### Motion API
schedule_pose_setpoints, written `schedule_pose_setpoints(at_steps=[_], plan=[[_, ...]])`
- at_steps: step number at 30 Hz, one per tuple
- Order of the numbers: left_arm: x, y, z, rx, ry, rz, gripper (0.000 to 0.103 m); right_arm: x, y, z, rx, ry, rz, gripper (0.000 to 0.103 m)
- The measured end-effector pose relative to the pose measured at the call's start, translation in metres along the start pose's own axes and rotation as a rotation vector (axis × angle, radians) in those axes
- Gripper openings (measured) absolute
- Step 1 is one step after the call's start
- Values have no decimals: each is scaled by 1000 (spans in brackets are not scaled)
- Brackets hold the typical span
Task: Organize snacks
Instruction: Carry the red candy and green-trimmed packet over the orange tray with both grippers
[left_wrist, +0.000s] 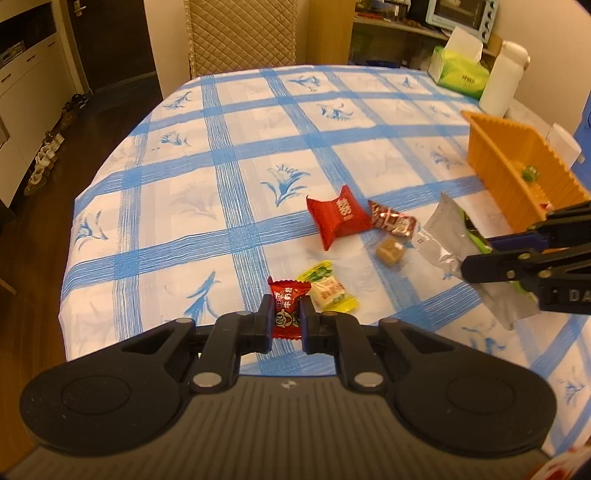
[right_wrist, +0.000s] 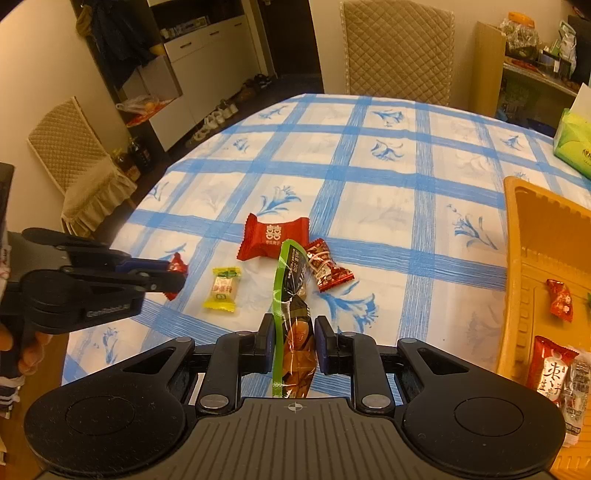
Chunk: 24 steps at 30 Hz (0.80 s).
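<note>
Left wrist view: the left gripper (left_wrist: 287, 320) has its jaws clamped on a small red candy (left_wrist: 287, 311), held just above the blue-checked tablecloth (left_wrist: 229, 155). Just beyond it lies a yellow candy (left_wrist: 330, 290). Farther off, a big red packet (left_wrist: 338, 218) touches a dark red wrapper (left_wrist: 392, 222), with a brown cube sweet (left_wrist: 389, 251) close by them. At the right edge the right gripper (left_wrist: 467, 267) pinches a silver-backed pouch (left_wrist: 443, 240), which hangs in front of the orange basket (left_wrist: 509, 173). A small green item lies inside the basket. Behind the basket stand a white bottle (left_wrist: 504, 79) and a green tissue box (left_wrist: 460, 72).

Right wrist view: the right gripper (right_wrist: 294, 334) has its jaws closed on the pouch (right_wrist: 297, 332), its green-edged, clear front showing brown contents; the pouch stands up between the fingers, clear of the cloth (right_wrist: 369, 173). At left the left gripper (right_wrist: 177, 275), with a hand (right_wrist: 22, 350) on its grip, holds the red candy (right_wrist: 176, 267) off the table. The yellow candy (right_wrist: 222, 290) lies between the two grippers. The big red packet (right_wrist: 273, 236) and the dark red wrapper (right_wrist: 327, 269) sit beyond the pouch. At right, the basket (right_wrist: 517, 236) holds several red packets (right_wrist: 559, 299).
</note>
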<state>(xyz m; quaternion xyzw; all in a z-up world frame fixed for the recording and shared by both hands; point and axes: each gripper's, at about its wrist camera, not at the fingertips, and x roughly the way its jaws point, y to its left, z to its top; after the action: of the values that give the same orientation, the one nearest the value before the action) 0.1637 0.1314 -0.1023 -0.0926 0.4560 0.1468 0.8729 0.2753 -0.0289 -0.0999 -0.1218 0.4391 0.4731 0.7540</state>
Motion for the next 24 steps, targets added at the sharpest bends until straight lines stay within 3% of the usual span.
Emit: schedule_pose_setpoints(at_steps=[12,24], plan=[[-41,-34,4,-62,-29,-42,12,-50,-11,-14,22,-57,-12,23],[-42,-112,34,-34,-33,-95,12,-112,-72,-38,115,-113,-118,23]])
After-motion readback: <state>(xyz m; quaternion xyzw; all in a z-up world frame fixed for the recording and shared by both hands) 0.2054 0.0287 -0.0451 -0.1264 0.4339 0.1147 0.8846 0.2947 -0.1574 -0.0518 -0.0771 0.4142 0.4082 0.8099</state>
